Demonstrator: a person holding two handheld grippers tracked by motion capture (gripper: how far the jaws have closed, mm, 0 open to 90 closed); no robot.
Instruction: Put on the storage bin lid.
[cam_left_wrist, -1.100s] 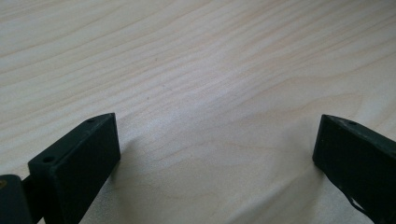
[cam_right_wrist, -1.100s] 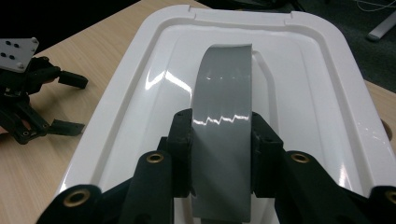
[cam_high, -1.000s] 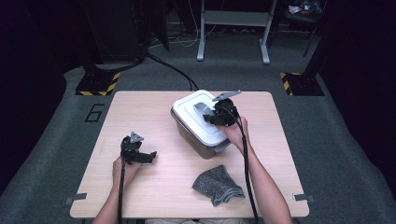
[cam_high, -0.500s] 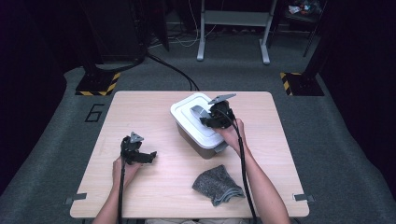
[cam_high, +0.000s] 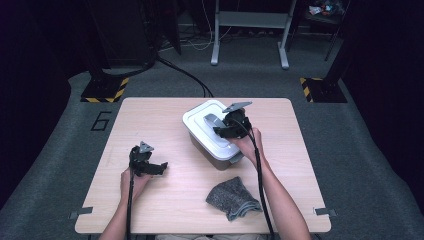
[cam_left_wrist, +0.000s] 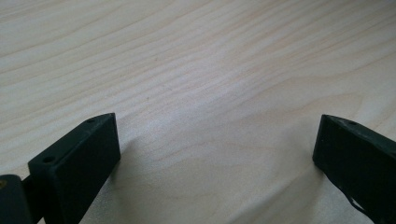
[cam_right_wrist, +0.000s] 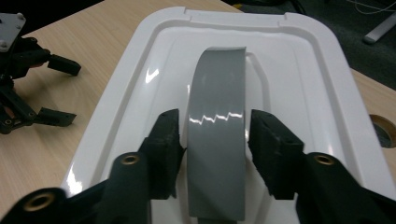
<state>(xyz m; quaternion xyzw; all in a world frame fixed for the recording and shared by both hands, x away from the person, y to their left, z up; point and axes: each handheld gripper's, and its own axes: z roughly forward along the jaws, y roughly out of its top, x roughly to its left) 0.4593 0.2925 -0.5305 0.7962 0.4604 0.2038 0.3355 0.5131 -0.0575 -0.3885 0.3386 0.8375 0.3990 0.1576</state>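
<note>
A box with a white lid (cam_high: 200, 122) and a grey arched handle (cam_high: 212, 120) stands on the middle of the table. My right gripper (cam_high: 220, 131) hovers over the lid. In the right gripper view its jaws (cam_right_wrist: 215, 128) straddle the handle (cam_right_wrist: 217, 88). They have just been opening, and a thin gap shows on each side, so the pads do not press on it. My left gripper (cam_high: 159, 167) rests low at the table's left. Its jaws (cam_left_wrist: 217, 140) are spread wide with only bare wood between them.
A crumpled grey cloth (cam_high: 232, 197) lies near the front edge, right of centre. The wooden table (cam_high: 150, 120) has a round cable hole (cam_right_wrist: 384, 127) beside the box. Beyond the table are a grey carpet, a metal frame's legs and cables.
Both hands and the box stay where they were; the high view shows no visible shift.
</note>
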